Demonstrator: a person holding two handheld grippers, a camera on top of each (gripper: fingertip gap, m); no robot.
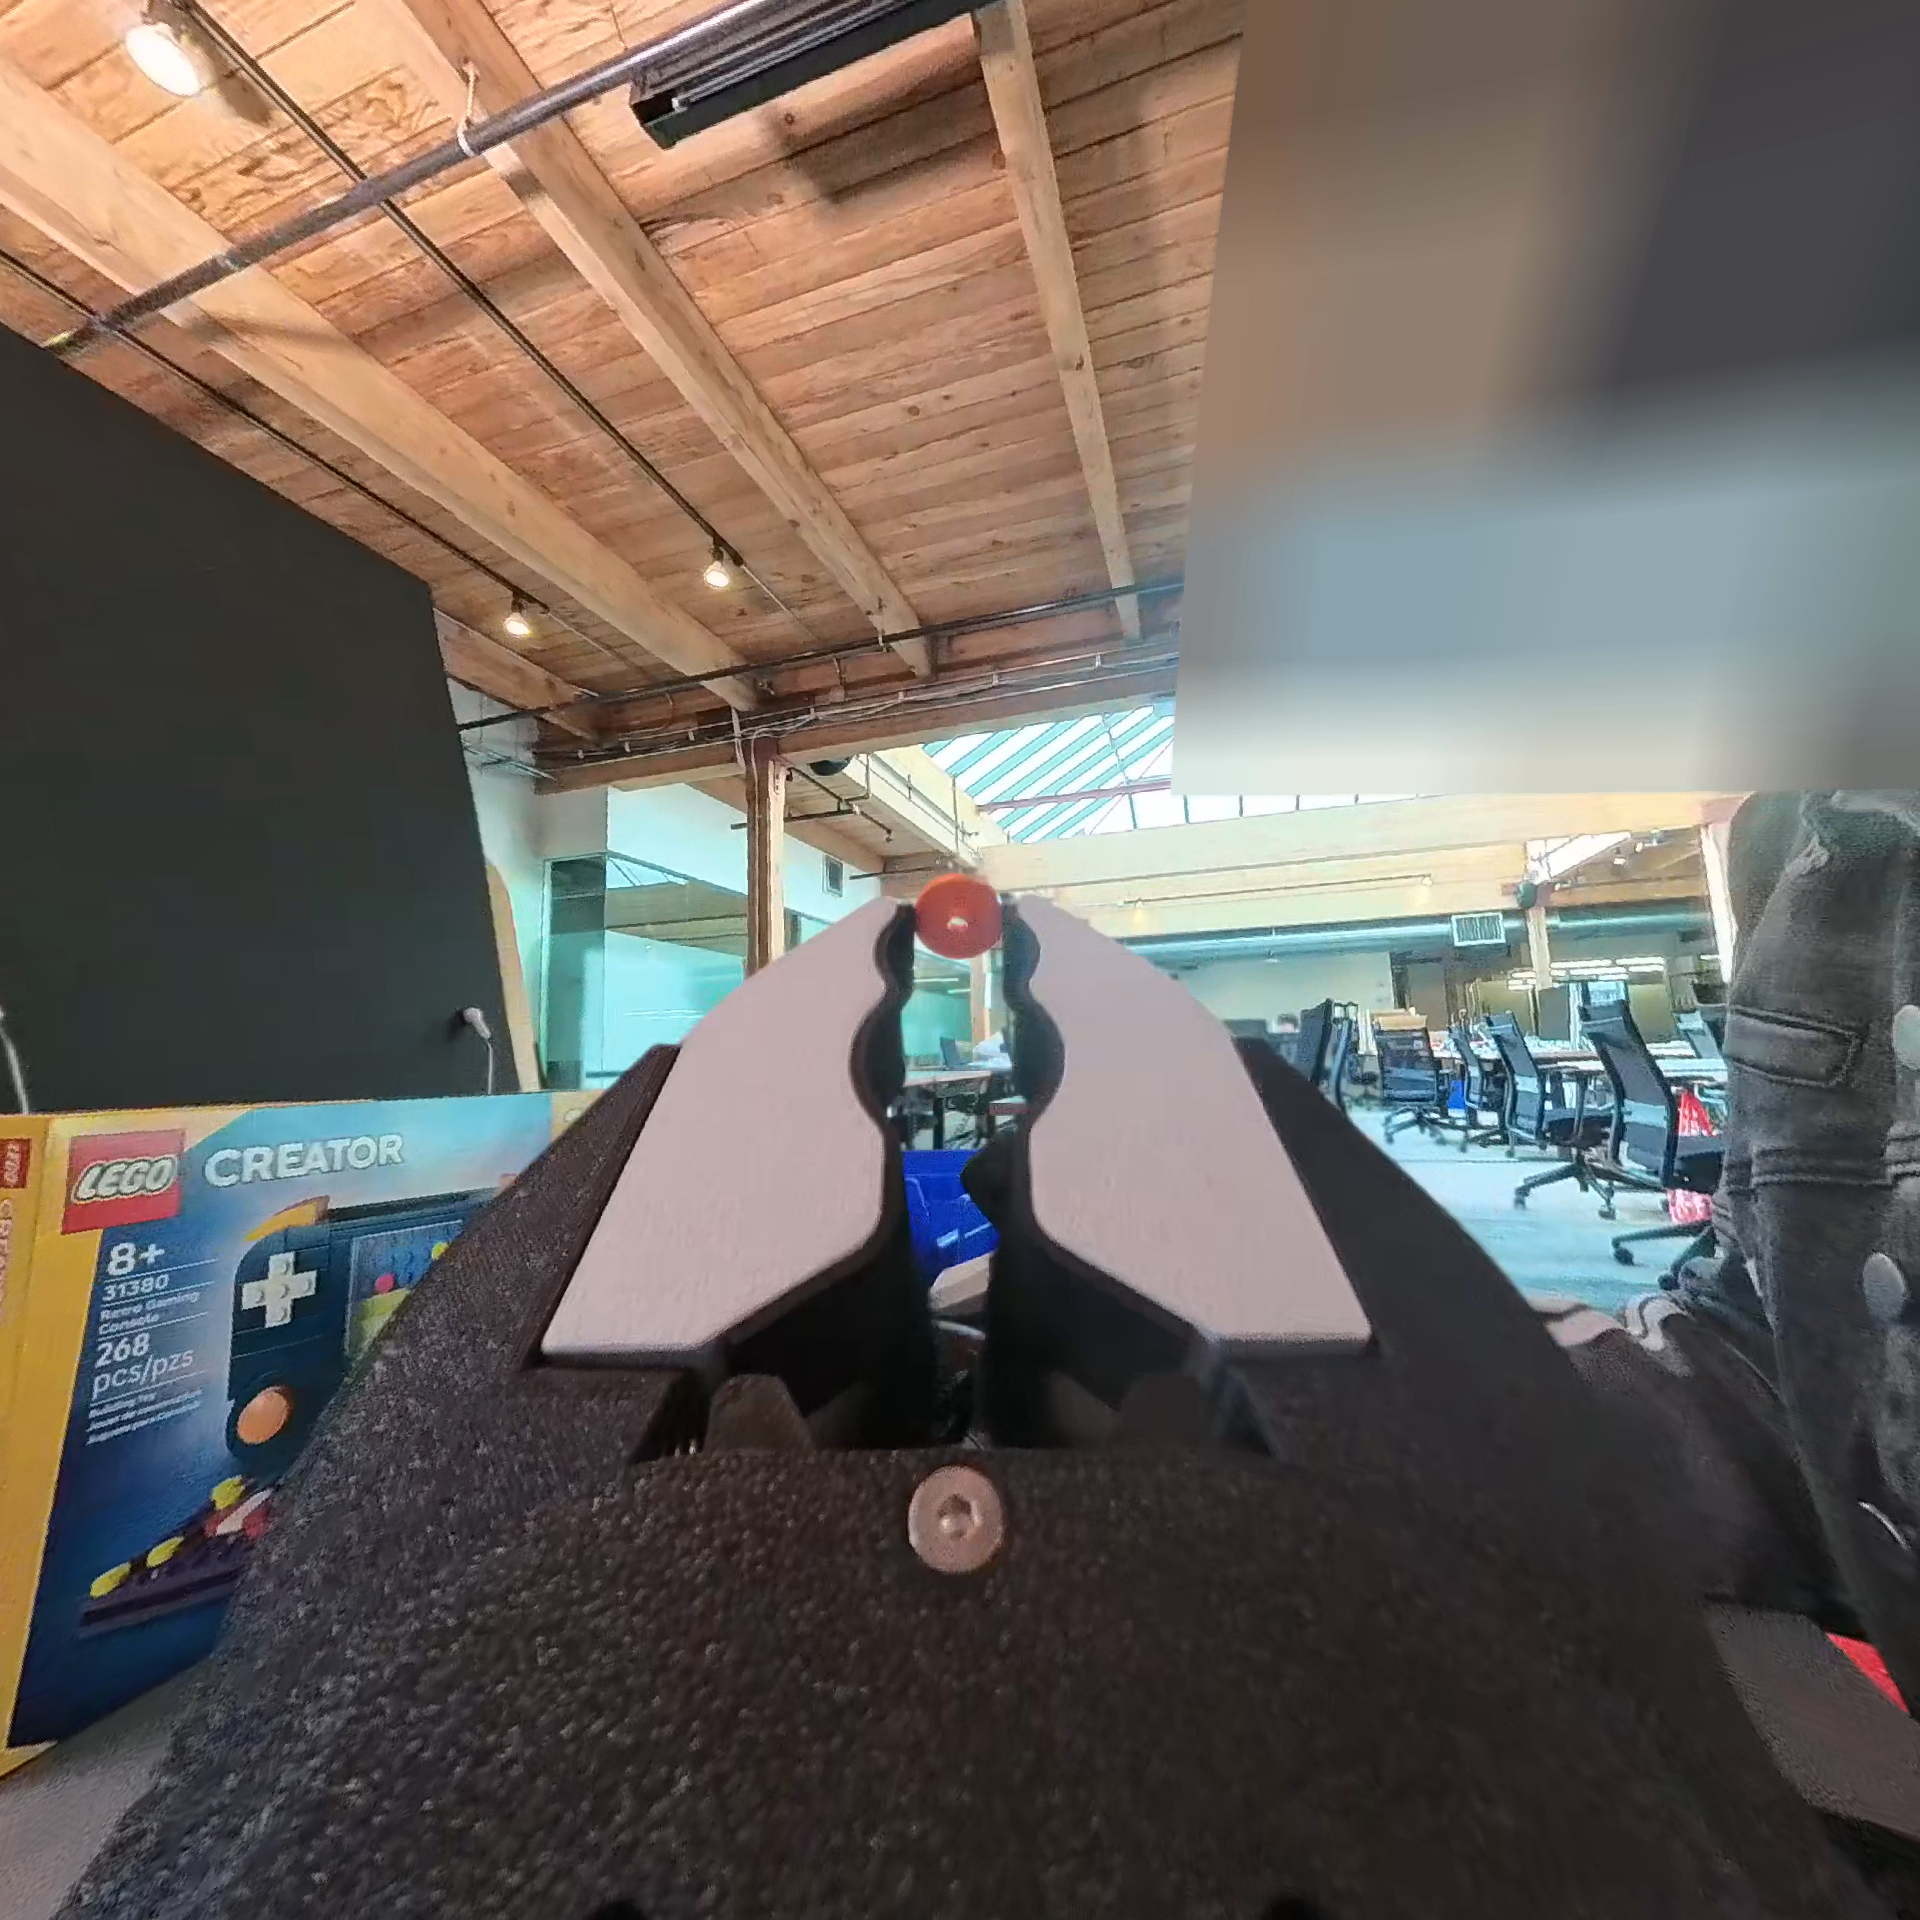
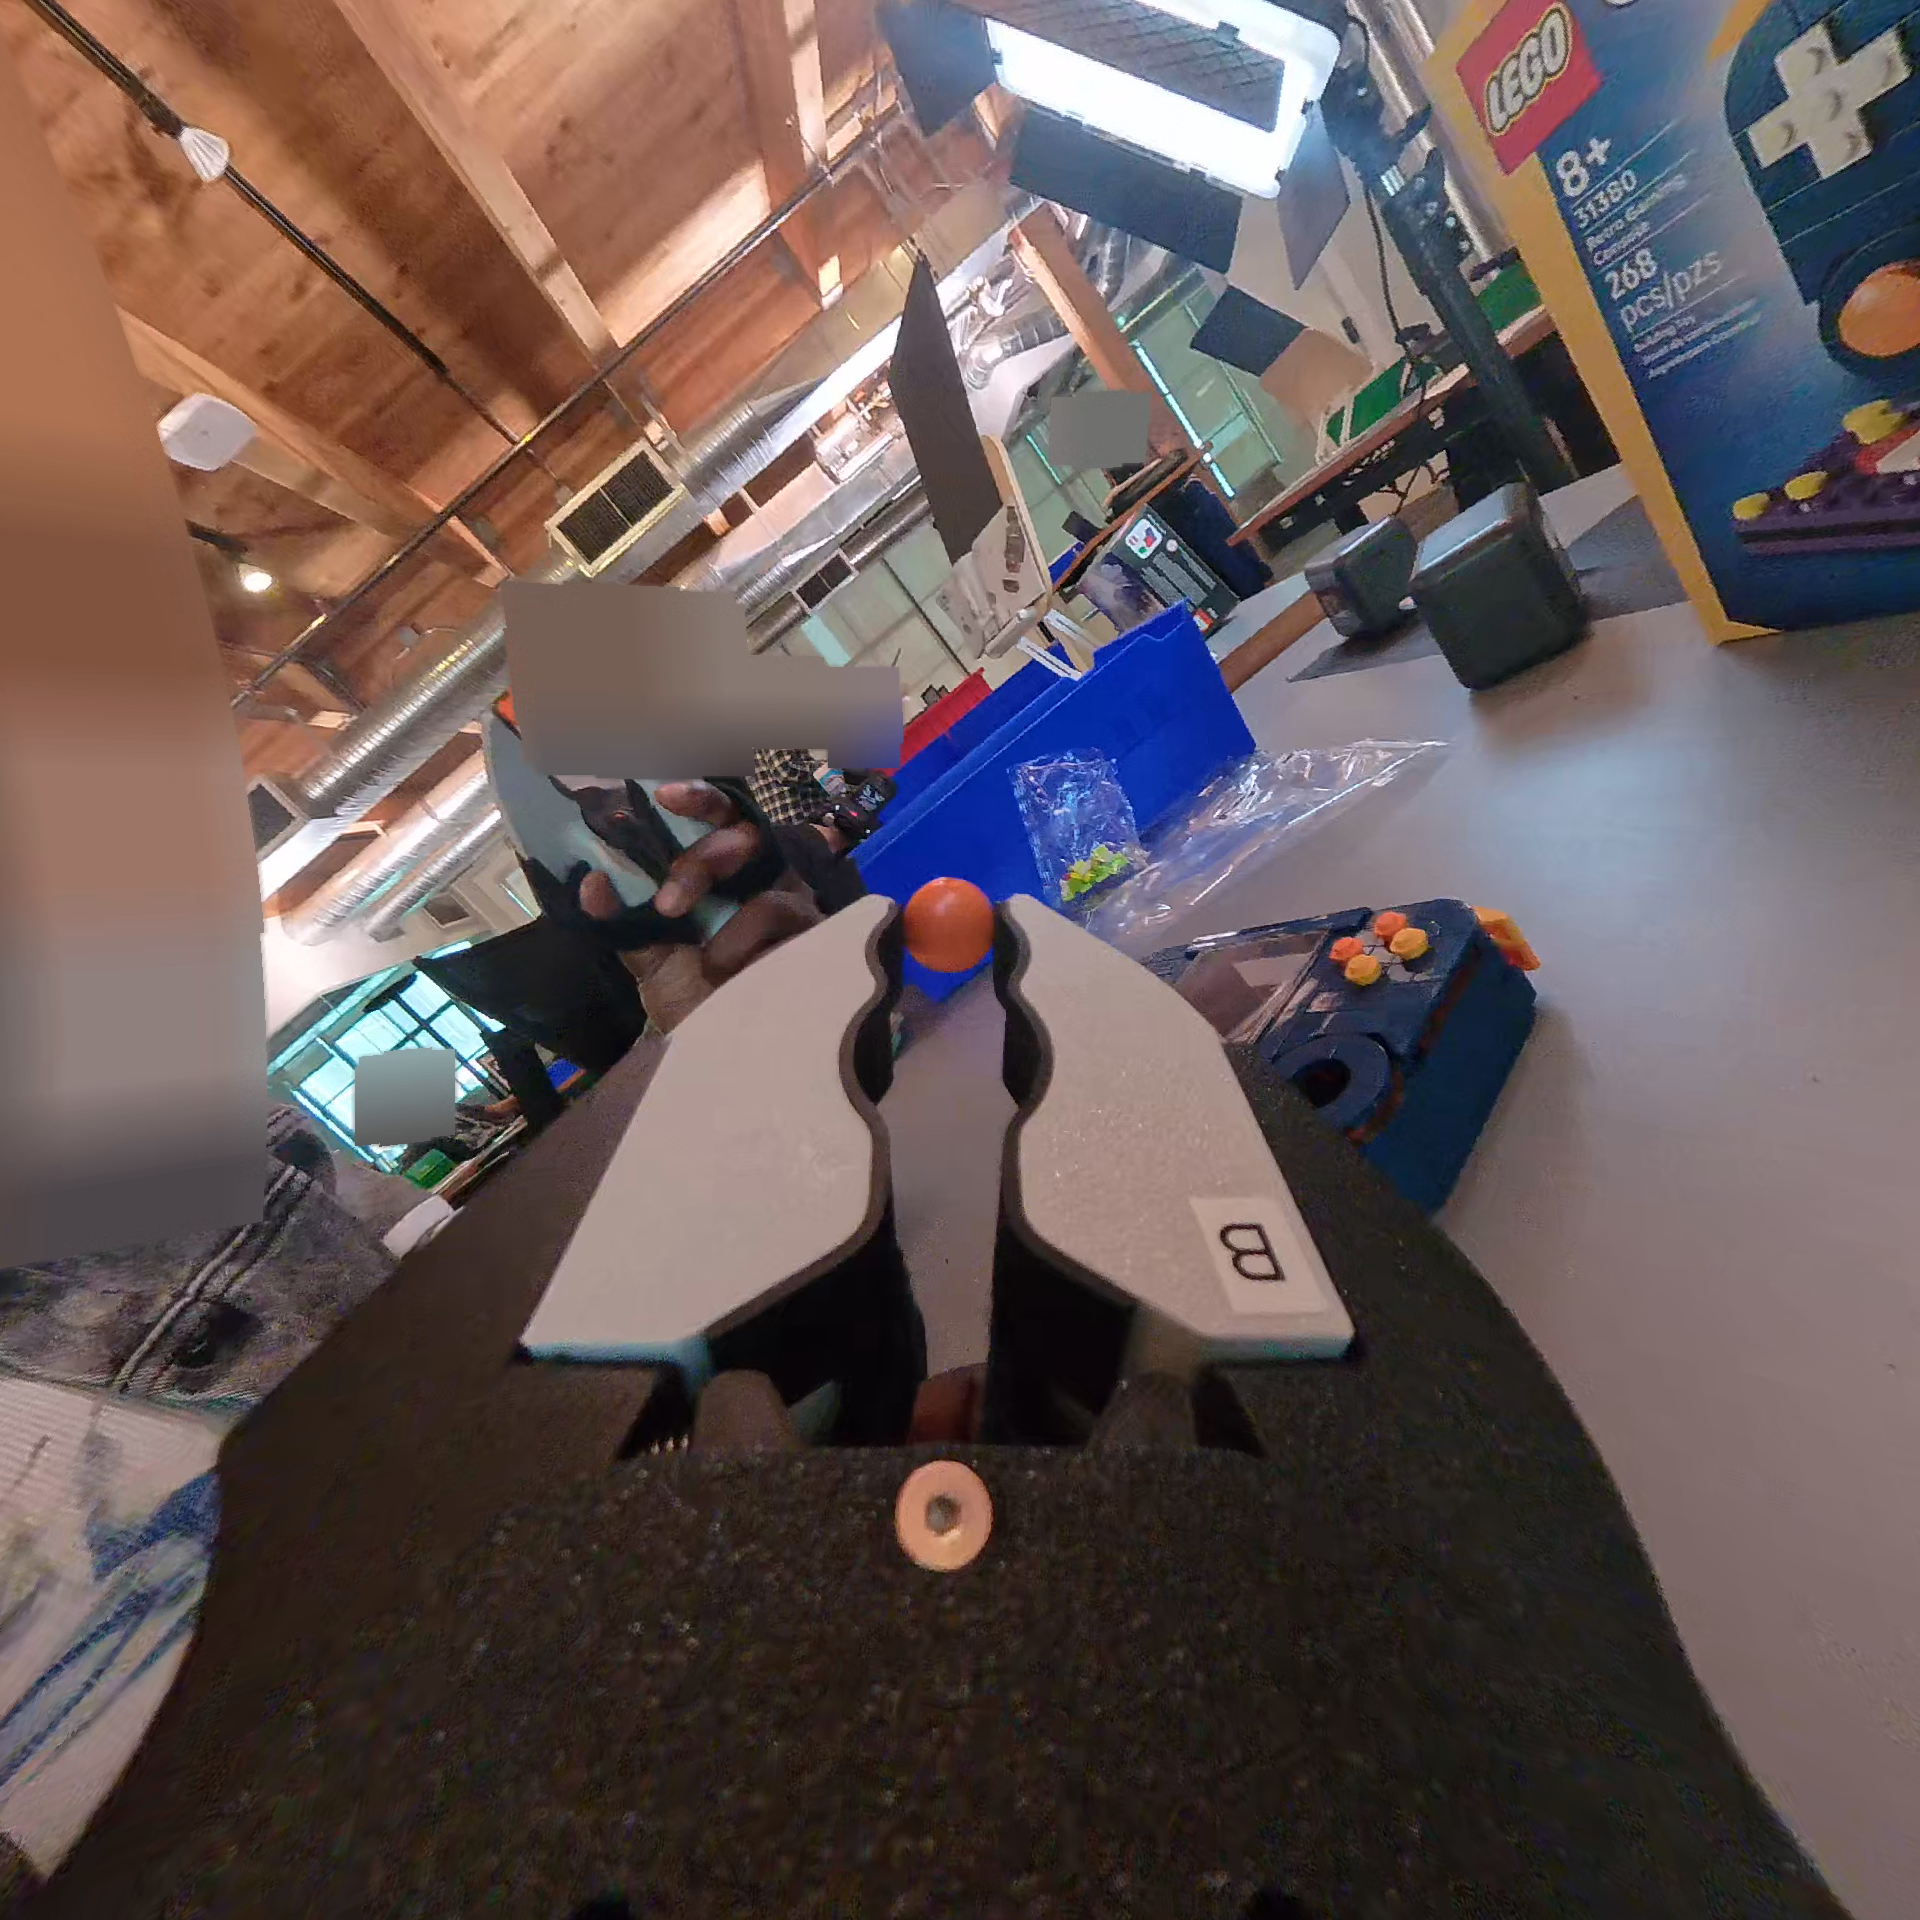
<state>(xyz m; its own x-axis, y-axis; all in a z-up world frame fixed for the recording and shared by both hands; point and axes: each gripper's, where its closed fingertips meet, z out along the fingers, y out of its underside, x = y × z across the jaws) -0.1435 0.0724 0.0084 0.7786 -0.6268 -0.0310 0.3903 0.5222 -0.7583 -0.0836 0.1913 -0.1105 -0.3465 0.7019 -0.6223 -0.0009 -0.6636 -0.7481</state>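
Orange round pieces sit at the tips of both my grippers. My left gripper [image 1: 957, 920] pinches a flat orange disc [image 1: 957, 916] with a small centre hole; its fingers are nearly closed, touching the disc on either side, and it is raised toward the wooden ceiling [image 1: 644, 343]. To its left a toy box [image 1: 208, 1351] stands upright on the grey table, and a blue bin [image 1: 940, 1210] shows through the gap between the fingers. A person's dark denim garment [image 1: 1818, 1195] fills the right edge of the left wrist view. My right gripper [image 2: 948, 925] holds an orange dome [image 2: 948, 923] in the same near-closed pinch, fingertips touching it on both sides. This gripper is tilted over the table [image 2: 1662, 1039]. Just right of it lies a dark blue brick model [image 2: 1392, 1029] with orange studs on top. Behind the dome stands the blue bin [image 2: 1070, 769], with clear plastic bags [image 2: 1195, 810] beside it. The toy box [image 2: 1714, 312] stands at the far right, two grey cubes [image 2: 1496, 587] near its base. A gloved hand [image 2: 675, 862] shows left of the fingertips.
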